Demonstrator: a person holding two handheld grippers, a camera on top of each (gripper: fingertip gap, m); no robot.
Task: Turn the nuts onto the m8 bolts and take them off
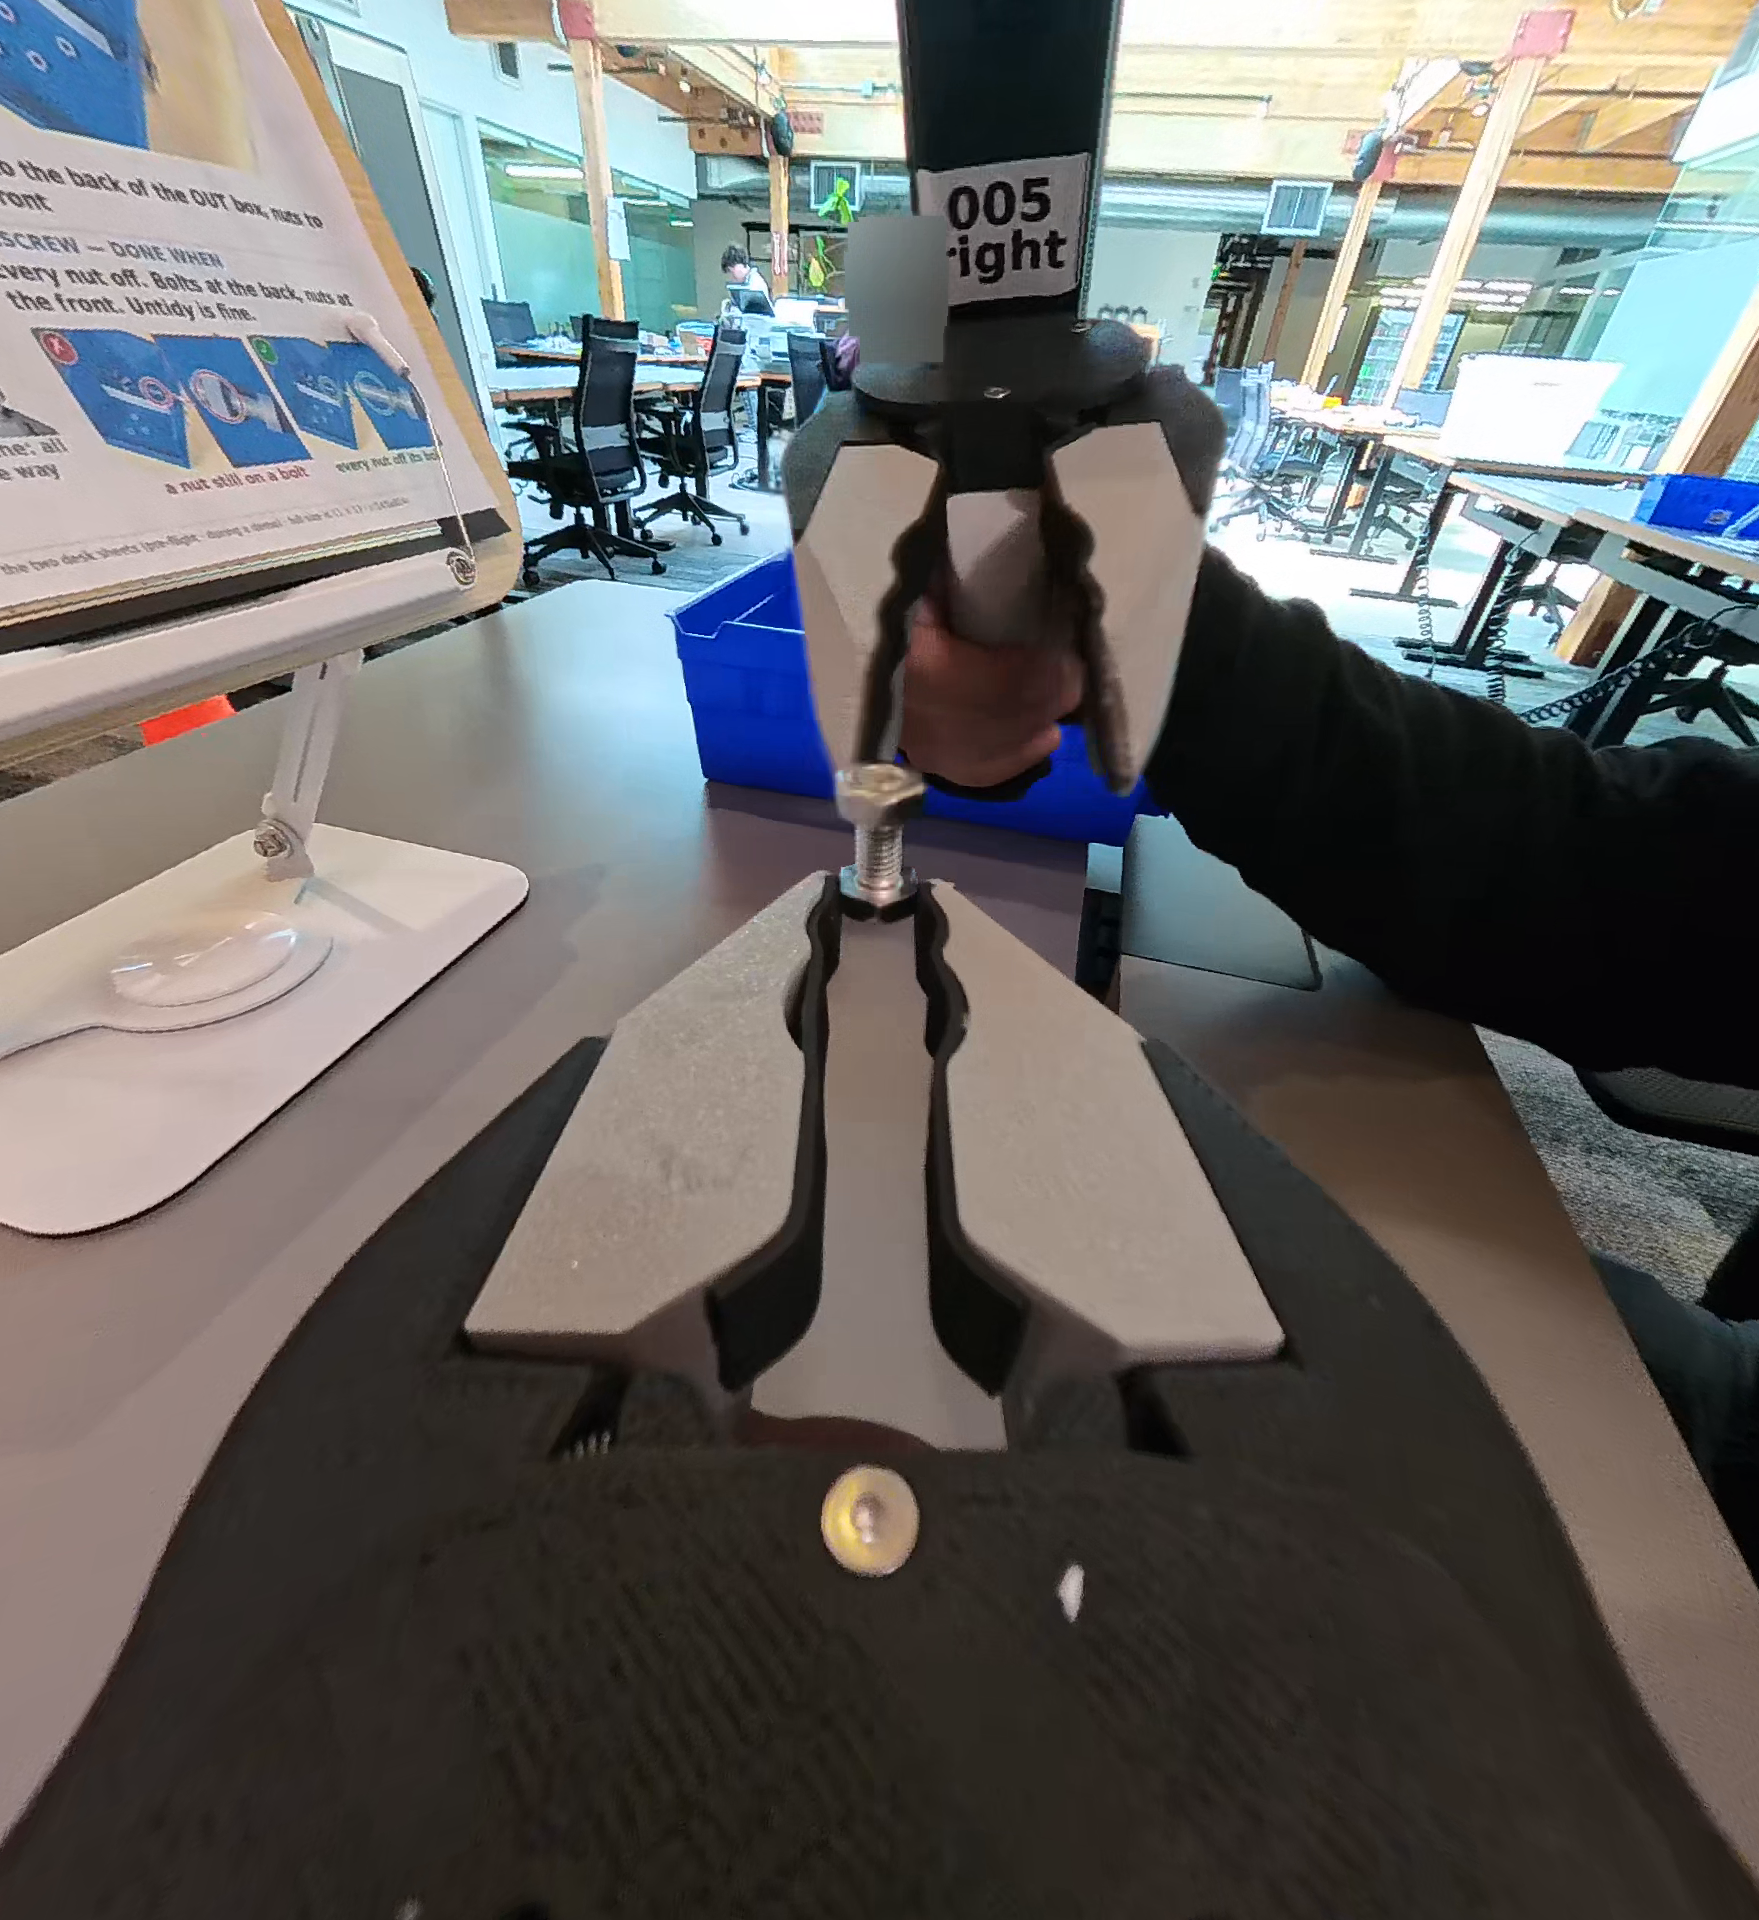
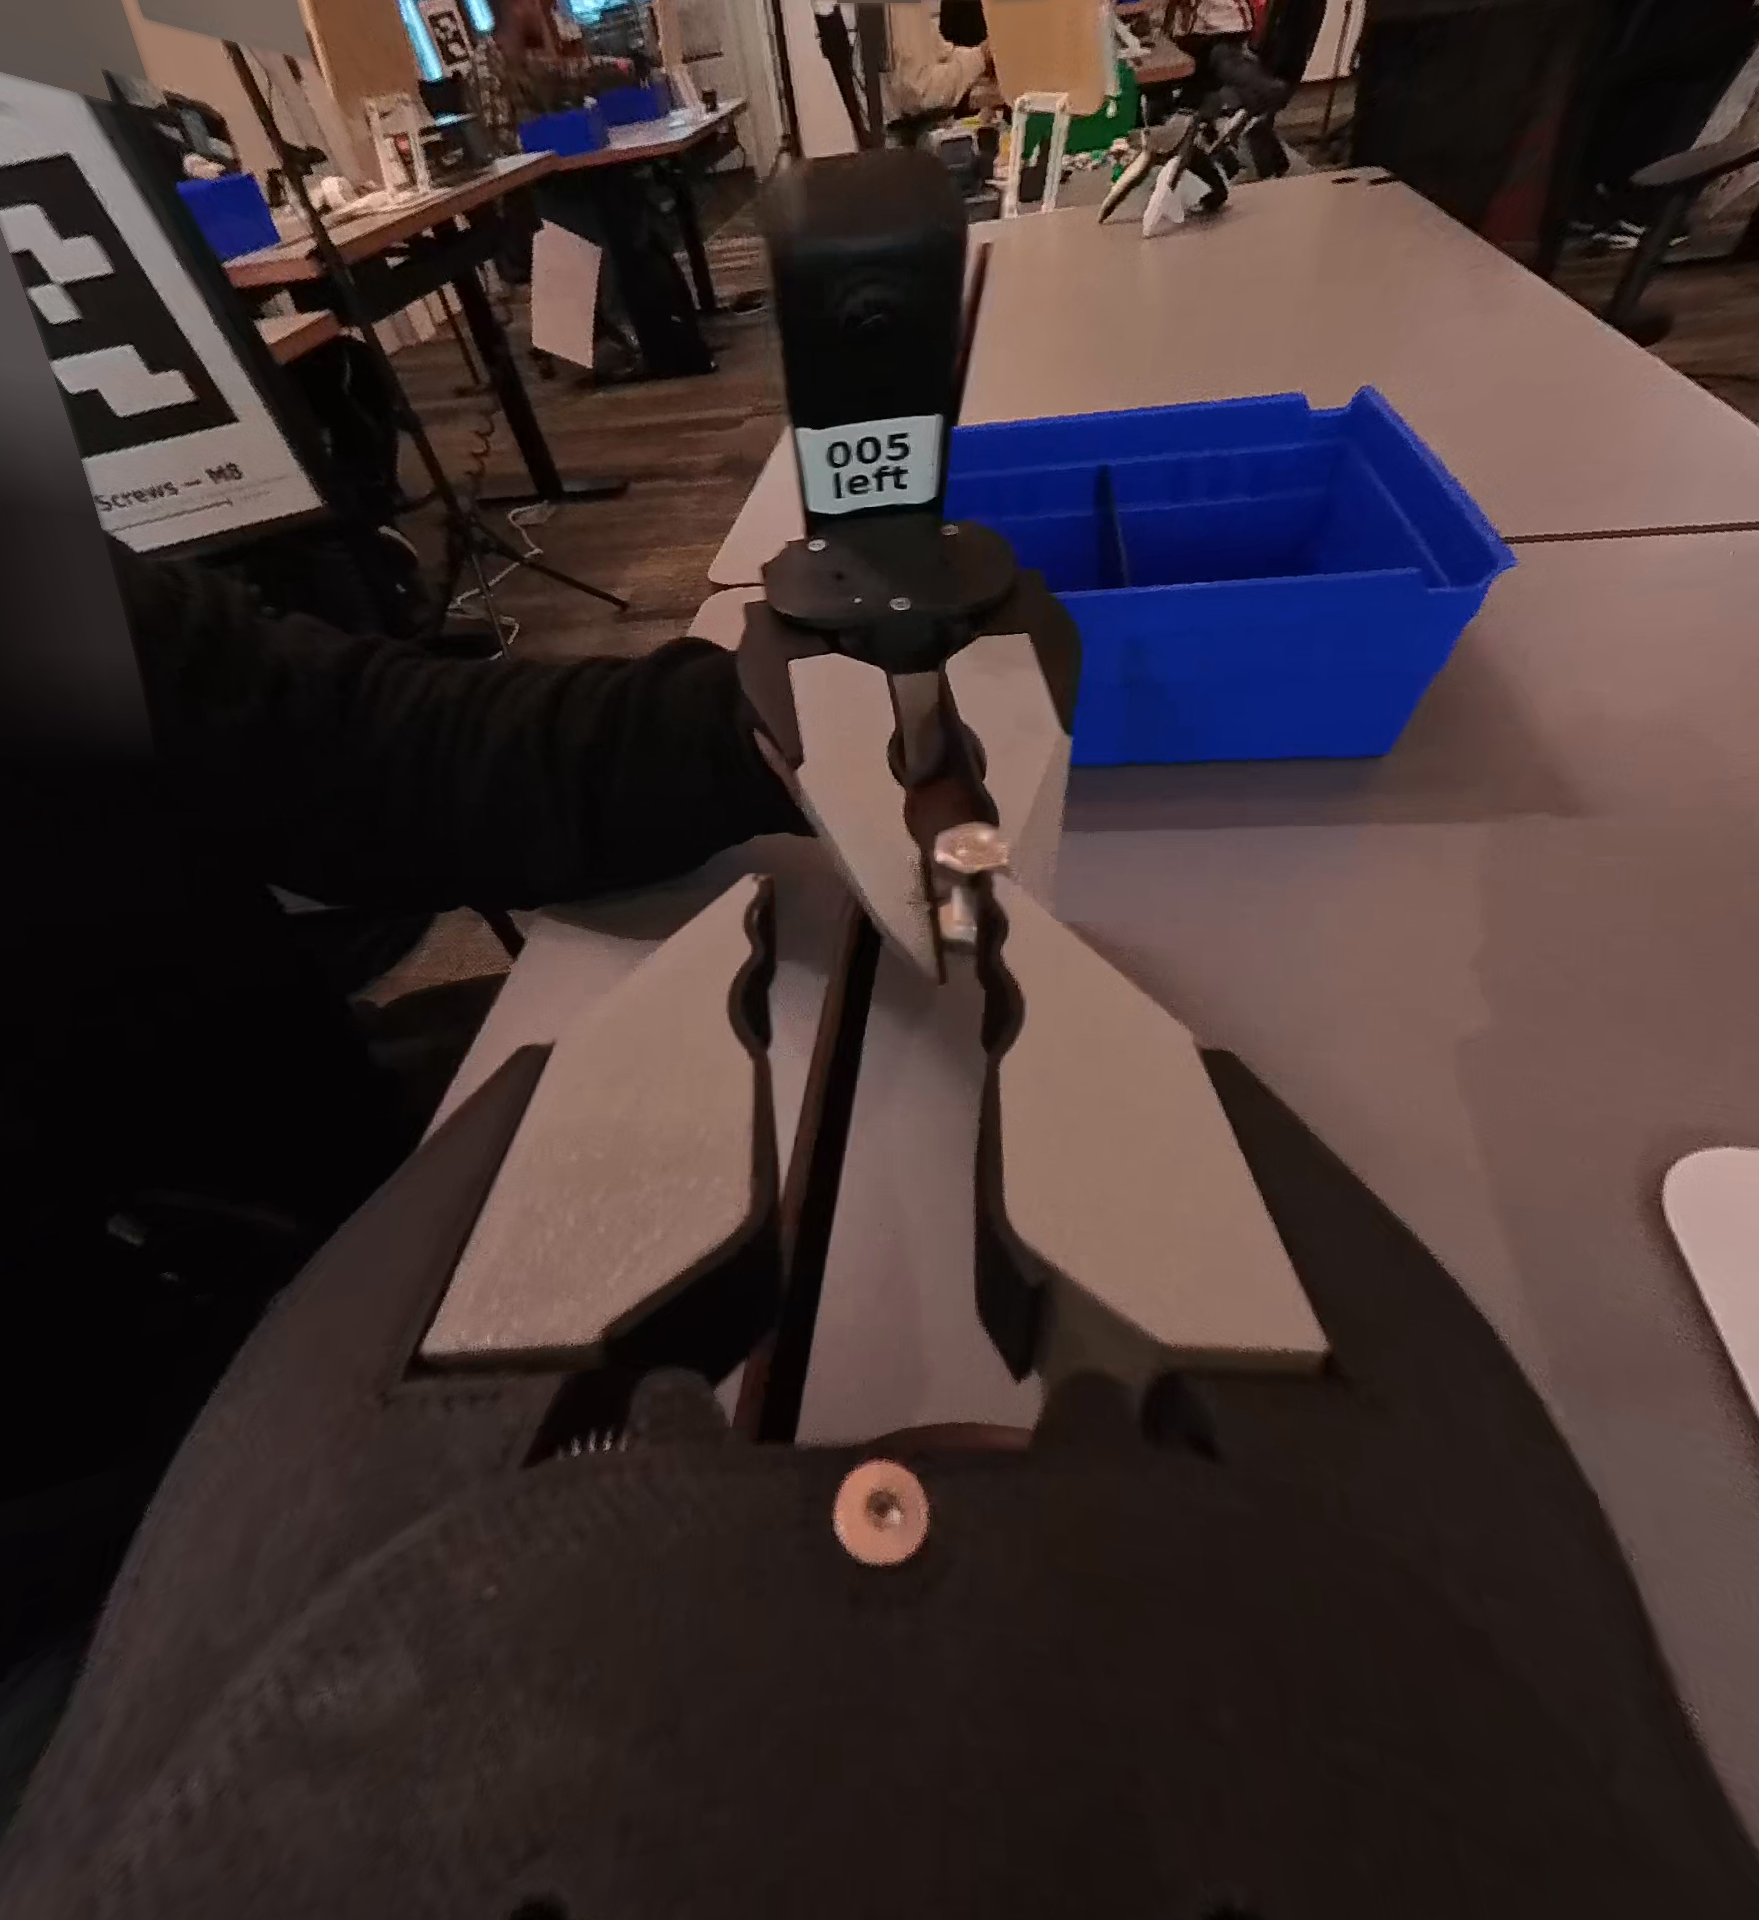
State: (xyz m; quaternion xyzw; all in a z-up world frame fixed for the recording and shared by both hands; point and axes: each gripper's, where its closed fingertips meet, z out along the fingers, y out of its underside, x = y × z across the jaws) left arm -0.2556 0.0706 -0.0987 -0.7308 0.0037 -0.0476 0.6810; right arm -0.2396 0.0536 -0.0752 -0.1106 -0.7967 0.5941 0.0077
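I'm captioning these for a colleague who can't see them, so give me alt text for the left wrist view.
The left gripper pinches one hex end of a short threaded bolt at its fingertips, while the right gripper, held in a hand, meets the other end from above. Behind on the grey table sit a blue bin and a white stand holding an instruction sheet.

Silver bolt point(image 1: 881, 831), blue bin point(image 2: 1270, 623), grey-and-black left gripper point(image 1: 877, 902).

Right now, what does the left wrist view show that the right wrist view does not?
Only left wrist view: the instruction sheet at the left. Only right wrist view: the black-and-white marker board and the divider inside the blue bin. Both: the bolt, its lower end clamped by the left gripper, the open right gripper, the blue bin.
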